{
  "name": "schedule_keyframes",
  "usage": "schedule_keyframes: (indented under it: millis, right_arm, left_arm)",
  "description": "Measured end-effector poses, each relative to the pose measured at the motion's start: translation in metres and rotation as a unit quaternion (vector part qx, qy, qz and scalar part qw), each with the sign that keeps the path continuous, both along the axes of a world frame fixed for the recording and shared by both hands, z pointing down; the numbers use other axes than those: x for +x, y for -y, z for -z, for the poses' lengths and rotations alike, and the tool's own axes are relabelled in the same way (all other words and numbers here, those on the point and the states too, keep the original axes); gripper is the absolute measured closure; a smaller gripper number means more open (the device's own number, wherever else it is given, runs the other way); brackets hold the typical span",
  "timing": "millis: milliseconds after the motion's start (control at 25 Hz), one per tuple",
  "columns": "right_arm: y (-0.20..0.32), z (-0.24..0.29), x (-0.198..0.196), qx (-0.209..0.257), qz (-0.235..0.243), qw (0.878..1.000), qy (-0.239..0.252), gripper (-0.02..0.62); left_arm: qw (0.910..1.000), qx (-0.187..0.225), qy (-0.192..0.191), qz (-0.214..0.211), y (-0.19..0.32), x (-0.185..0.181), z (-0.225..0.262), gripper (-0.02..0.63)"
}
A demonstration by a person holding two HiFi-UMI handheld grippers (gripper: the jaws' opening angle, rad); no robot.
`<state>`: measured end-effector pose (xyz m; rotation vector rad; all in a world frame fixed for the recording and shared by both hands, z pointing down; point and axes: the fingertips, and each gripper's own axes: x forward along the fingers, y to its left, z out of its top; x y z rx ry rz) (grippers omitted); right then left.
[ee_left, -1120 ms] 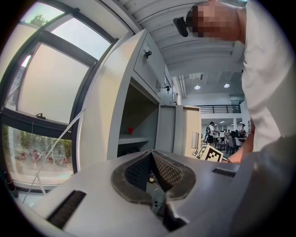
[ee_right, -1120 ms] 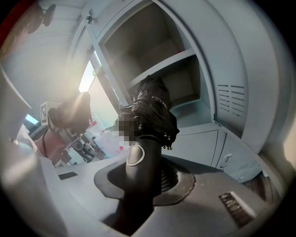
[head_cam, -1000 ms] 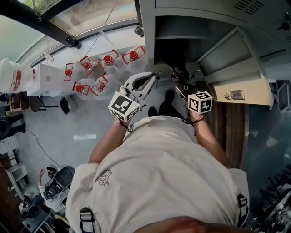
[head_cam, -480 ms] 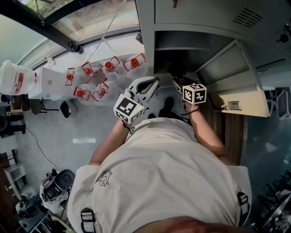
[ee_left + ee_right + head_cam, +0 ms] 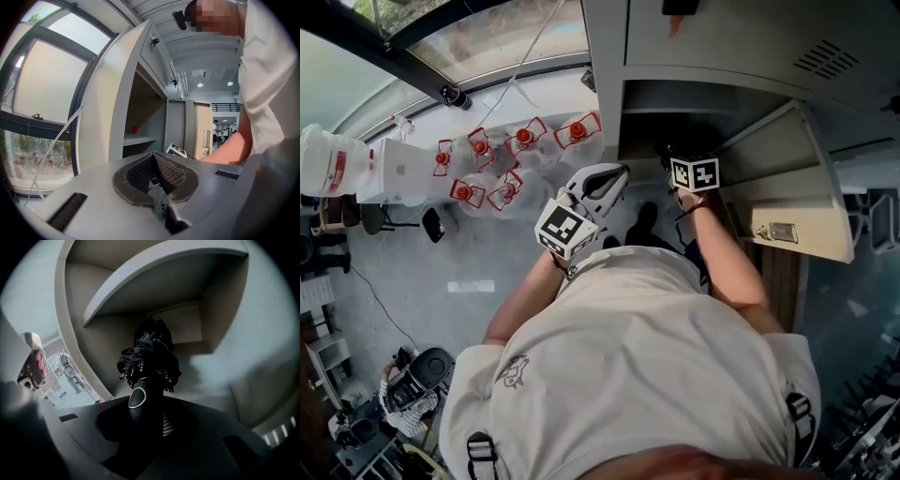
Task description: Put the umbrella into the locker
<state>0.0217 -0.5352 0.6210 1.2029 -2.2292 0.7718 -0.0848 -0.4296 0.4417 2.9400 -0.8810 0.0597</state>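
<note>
Fingers of the left gripper (image 5: 153, 157) are pressed together tip to tip with nothing between them. It hangs just outside the locker (image 5: 119, 108), off the left edge of the open compartment, and takes no part in the carry. Further right, the right gripper (image 5: 143, 422) reaches into the dark opening, and in the head view its marker cube (image 5: 694, 173) sits at the threshold. Its fingers (image 5: 168, 423) stand partway apart and are clamped on the handle of the umbrella (image 5: 150, 357), a black folded one. The bunched canopy points ahead, under the shelf (image 5: 154, 282) and toward the back wall of the compartment. Whether the far end touches the compartment floor I cannot tell, since that floor is lost in shadow. The step in hand looks like the placing itself, with the task well along. To do it well, I would hold the canopy end below the front edge of the shelf and off the left wall. I would then lower it until the far end rests on the floor near the back corner, and only then release the handle, so the umbrella cannot roll out. The door (image 5: 792, 202) stands open at the right, and the elbow should pass clear of it.
</note>
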Motion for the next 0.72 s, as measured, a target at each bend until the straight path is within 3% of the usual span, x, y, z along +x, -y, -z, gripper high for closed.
schedule_keyframes:
  millis: [720]
  right_arm:
    - [0.05, -0.022, -0.002, -0.022, 0.05, 0.995, -0.085, 0.445]
  left_arm:
    - [0.9997, -0.017, -0.003, 0.018, 0.017, -0.004, -0.009, 0.594]
